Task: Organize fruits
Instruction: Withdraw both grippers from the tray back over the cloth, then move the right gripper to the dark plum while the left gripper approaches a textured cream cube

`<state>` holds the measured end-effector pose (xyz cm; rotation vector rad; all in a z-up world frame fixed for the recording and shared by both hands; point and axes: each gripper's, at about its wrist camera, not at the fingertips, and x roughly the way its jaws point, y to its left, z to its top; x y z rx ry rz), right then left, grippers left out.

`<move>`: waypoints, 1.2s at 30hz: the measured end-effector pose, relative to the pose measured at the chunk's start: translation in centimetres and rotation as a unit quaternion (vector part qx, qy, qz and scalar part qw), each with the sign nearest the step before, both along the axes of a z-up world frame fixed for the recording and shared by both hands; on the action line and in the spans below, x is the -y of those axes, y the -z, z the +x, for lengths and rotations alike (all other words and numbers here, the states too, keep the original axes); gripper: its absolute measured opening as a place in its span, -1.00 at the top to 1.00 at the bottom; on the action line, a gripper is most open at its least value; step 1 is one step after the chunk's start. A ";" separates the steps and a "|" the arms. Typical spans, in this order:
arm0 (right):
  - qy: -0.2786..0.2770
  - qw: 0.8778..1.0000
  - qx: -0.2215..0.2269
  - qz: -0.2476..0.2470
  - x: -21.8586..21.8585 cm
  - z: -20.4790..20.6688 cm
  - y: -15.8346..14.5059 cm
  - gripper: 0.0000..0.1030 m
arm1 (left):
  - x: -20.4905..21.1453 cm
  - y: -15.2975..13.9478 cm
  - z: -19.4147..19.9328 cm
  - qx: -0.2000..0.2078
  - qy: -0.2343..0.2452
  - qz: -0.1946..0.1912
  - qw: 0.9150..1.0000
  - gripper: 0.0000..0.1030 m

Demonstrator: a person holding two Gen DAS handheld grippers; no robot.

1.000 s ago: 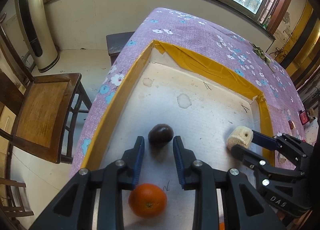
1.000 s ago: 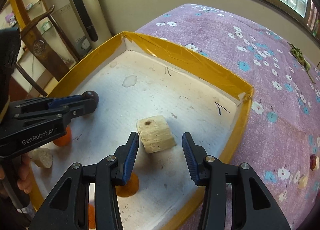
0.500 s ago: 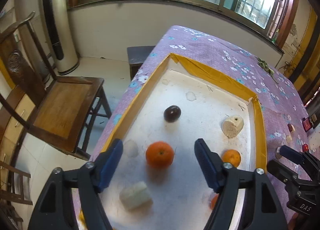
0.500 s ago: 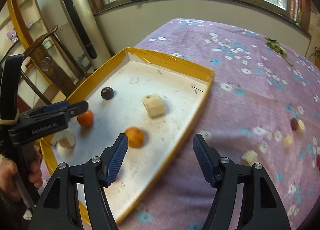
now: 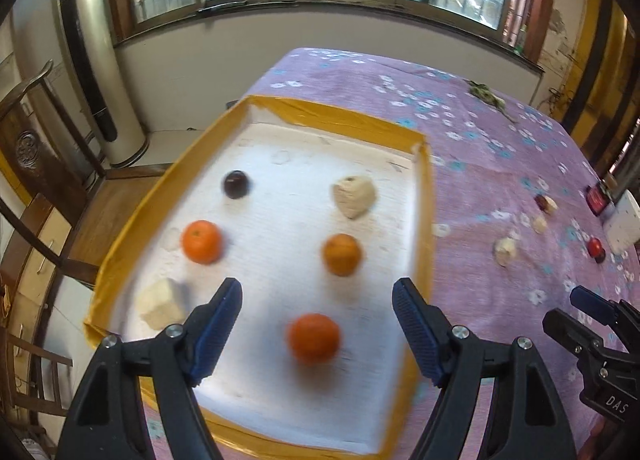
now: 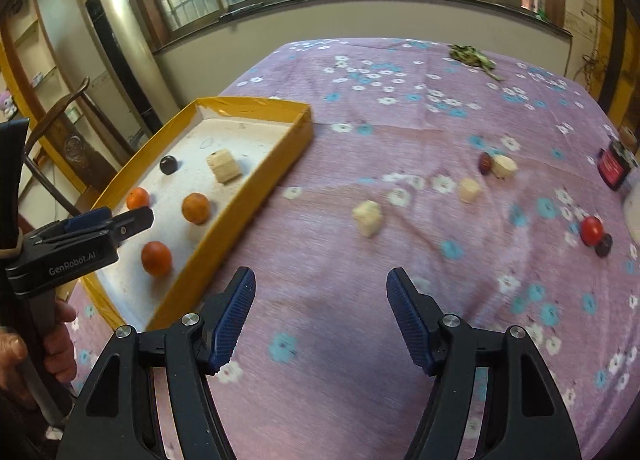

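A yellow-rimmed white tray [image 5: 424,219] [image 6: 248,195] holds three oranges [image 5: 314,338] [image 5: 201,242] [image 5: 341,254], a dark plum [image 5: 236,184] and two pale chunks [image 5: 354,195] [image 5: 160,304]. My left gripper [image 5: 316,320] is open and empty above the tray's near end. My right gripper [image 6: 320,310] is open and empty above the purple cloth, right of the tray. Loose on the cloth lie pale chunks [image 6: 368,217] [image 6: 469,189] [image 6: 503,165], a dark red fruit [image 6: 485,162], a red fruit [image 6: 591,230] and a dark one [image 6: 603,246].
The table wears a purple flowered cloth [image 6: 400,119]. A red-labelled jar [image 6: 614,163] stands at the right edge, green leaves [image 6: 472,55] at the far end. A wooden chair [image 5: 48,187] and a tall air conditioner [image 5: 96,71] stand left of the table.
Both grippers opened, letting go of the plum and the pale chunk in the tray, then pulled back and up. The right gripper swung right over the cloth.
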<state>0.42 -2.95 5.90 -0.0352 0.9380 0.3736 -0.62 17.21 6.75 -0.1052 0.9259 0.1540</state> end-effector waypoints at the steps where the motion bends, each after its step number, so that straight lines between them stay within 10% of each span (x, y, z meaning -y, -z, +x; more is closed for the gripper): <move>1: 0.004 1.000 0.000 0.001 0.7 -0.1 0.0 -0.32 | 0.9 -0.1 -0.2 0.001 0.006 0.000 1.000 -0.55; 23: 0.157 0.988 -0.001 -0.002 20.3 1.4 1.0 -0.33 | 14.5 2.9 0.5 -0.059 0.116 0.006 0.992 -0.58; 36: 0.109 0.994 -0.005 -0.024 22.7 8.6 3.0 -0.33 | 15.1 3.1 3.0 -0.060 0.128 -0.005 0.990 -0.58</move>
